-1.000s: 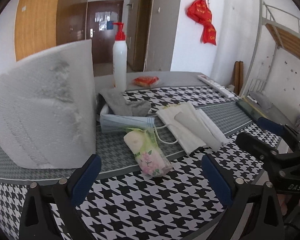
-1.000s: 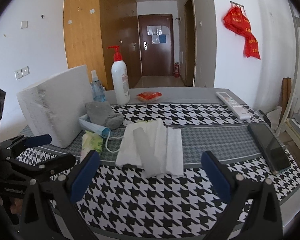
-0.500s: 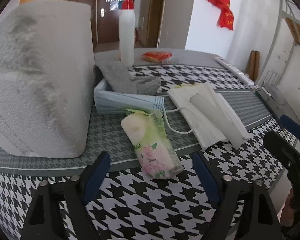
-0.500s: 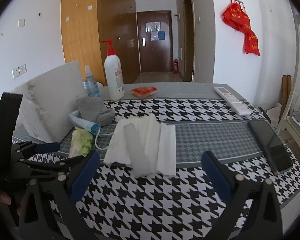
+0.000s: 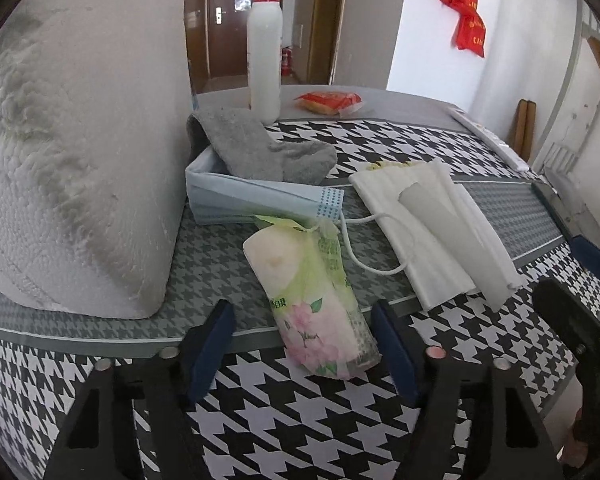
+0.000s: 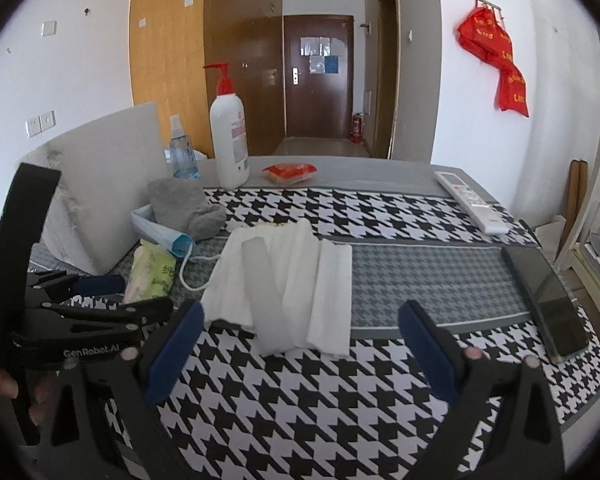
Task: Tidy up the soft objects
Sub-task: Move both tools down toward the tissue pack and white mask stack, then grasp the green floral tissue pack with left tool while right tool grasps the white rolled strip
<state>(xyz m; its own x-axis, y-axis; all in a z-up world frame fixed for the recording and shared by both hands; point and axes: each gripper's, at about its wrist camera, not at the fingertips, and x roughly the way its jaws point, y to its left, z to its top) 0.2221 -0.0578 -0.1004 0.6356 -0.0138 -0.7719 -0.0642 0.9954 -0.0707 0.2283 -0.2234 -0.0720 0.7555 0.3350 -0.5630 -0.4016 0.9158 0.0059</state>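
Left gripper [image 5: 300, 340] narrowing, apart, around tissue pack [image 5: 312, 300]; phone [image 6: 544, 296] only beside wide right gripper [image 6: 300, 340]

**You're in a dorm-style bedroom**

You face a houndstooth-covered table [image 6: 380, 380]. A brown entry door [image 6: 318, 76] sits top centre, a wooden wardrobe [image 6: 168, 40] upper left, and a metal bunk-bed frame [image 5: 580, 60] at the right edge.
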